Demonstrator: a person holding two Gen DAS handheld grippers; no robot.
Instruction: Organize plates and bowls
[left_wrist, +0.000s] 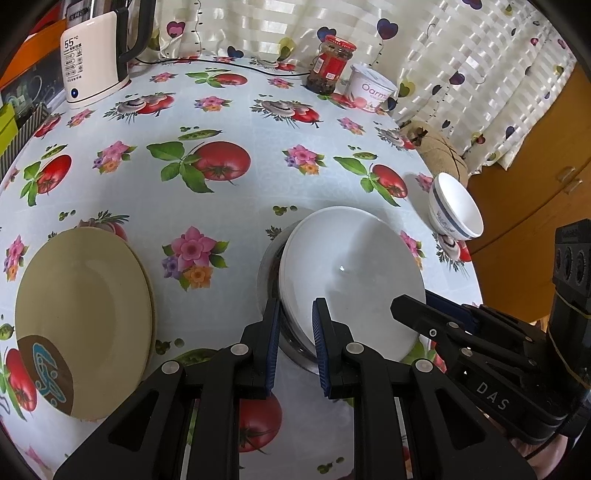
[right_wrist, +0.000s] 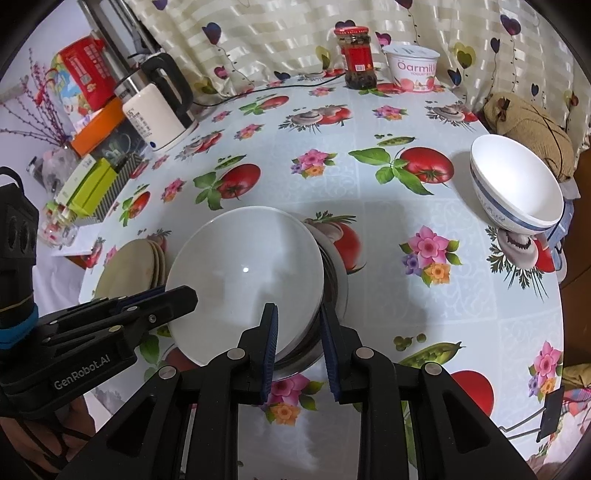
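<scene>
Left gripper: your jaws straddle the near-left rim of the stacked white ceramic plates, parted, with gaps visible on both sides; I cannot tell if the pads touch.
Right gripper: your jaws straddle the same stack's rim at about 5 o'clock, parted, contact unclear.
White plates: they sit tilted on a shiny steel bowl.
Beige plates: a round stack at 9 o'clock from the white ones, well apart.
Blue-banded white bowl: at 2 o'clock, near the table's edge.
Floral tablecloth: it carries everything.
</scene>
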